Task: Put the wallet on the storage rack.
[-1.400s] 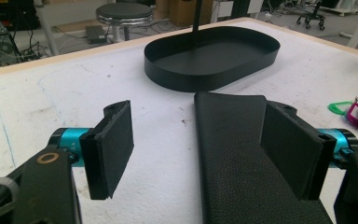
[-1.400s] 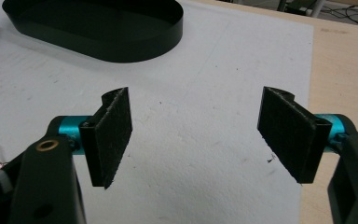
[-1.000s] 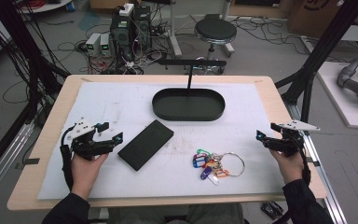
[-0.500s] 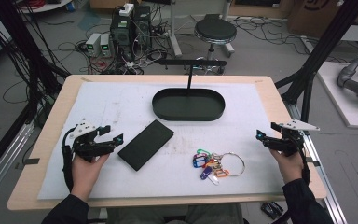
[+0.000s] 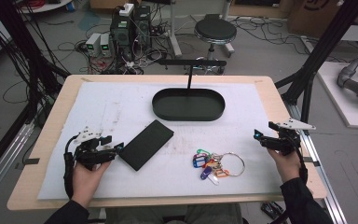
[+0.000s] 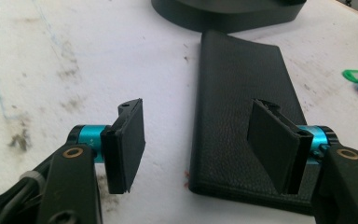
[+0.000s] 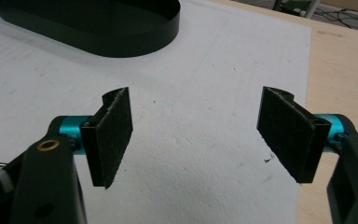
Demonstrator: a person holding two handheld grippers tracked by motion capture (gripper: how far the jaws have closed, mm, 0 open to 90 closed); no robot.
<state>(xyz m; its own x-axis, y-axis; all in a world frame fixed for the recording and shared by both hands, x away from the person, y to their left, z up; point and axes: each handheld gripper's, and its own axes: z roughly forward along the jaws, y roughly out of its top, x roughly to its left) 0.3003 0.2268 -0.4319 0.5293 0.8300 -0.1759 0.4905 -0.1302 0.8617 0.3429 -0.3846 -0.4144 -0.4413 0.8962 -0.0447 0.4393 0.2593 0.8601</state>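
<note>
Now left tongs (image 6: pixel 196 140) narrowing, astride wallet (image 6: pixel 242 98) edge

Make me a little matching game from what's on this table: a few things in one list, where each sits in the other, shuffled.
Things:
1. black wallet
2. bunch of keys
3. oval tray
4. right gripper

Places:
A. far middle of the white mat
B. just beside the left gripper
C. near the table's right edge
D. near side of the mat, right of the middle

Pairs: 1-B, 2-D, 3-A, 4-C
</note>
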